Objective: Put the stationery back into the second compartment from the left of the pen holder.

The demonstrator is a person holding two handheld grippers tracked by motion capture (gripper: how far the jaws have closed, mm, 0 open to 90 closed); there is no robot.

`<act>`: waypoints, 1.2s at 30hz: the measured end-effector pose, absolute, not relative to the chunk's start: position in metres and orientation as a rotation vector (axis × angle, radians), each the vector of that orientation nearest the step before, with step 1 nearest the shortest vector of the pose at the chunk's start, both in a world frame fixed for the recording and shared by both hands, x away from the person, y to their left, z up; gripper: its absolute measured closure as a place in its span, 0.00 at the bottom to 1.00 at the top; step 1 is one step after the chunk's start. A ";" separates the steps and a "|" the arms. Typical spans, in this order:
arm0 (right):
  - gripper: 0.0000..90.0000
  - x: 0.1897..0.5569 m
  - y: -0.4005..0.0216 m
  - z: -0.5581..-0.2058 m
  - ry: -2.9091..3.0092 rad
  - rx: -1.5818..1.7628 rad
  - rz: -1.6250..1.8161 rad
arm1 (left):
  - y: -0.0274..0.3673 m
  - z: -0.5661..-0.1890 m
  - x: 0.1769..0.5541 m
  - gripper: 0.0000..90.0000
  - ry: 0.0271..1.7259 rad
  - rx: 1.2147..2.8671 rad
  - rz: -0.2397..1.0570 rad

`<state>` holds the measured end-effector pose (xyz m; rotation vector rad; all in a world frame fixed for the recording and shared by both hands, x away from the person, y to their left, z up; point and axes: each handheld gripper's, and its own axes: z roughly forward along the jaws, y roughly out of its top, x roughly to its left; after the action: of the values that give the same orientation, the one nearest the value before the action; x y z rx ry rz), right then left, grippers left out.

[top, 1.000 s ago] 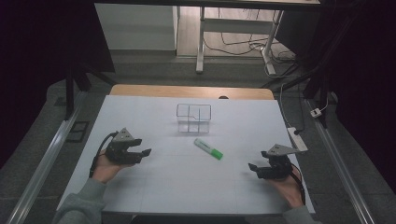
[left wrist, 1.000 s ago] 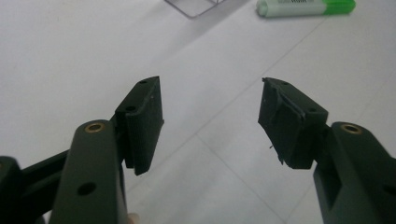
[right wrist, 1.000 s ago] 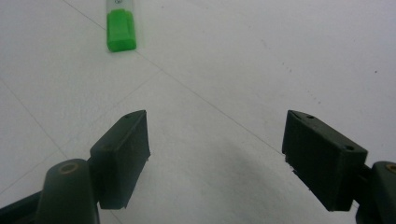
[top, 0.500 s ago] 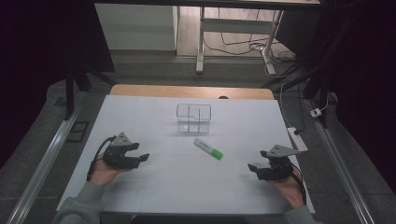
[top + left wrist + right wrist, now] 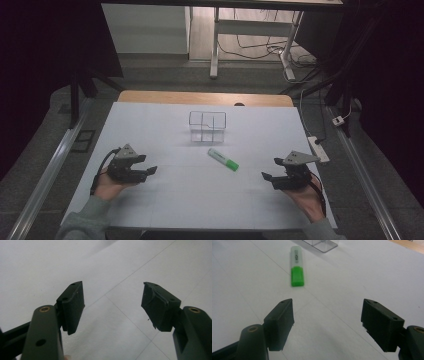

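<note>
While the high view takes in the whole white desk (image 5: pixel 165 200), it shows the green-capped white highlighter pen (image 5: pixel 223 159) lying flat near the middle, just on the near side of the clear, compartmented plastic box (image 5: pixel 207 127) and well apart from both hands. The left gripper (image 5: pixel 146 171) sits at the near left, the right gripper (image 5: pixel 268 178) at the near right, each pointing inward (towards the pen). From the right gripper view, that gripper (image 5: pixel 327 320) stands open with nothing between its jaws, which have just been closing a little; the pen's print and a corner of the box show ahead. In the left gripper view, the left gripper (image 5: pixel 112 305) is open over bare desk, its jaws just having widened. Since a second ago, the left gripper has drawn slightly nearer the desk's near edge.
</note>
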<state>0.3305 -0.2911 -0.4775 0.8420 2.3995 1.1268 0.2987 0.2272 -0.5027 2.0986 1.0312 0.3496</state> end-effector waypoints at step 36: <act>0.29 0.382 -0.196 -0.475 2.685 0.761 0.996 | 0.226 -0.503 0.300 0.35 1.015 2.090 0.325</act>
<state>0.3823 -0.1965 -0.4750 0.7614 2.6852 0.9956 0.2997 0.2261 -0.5031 2.0903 1.0155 0.3247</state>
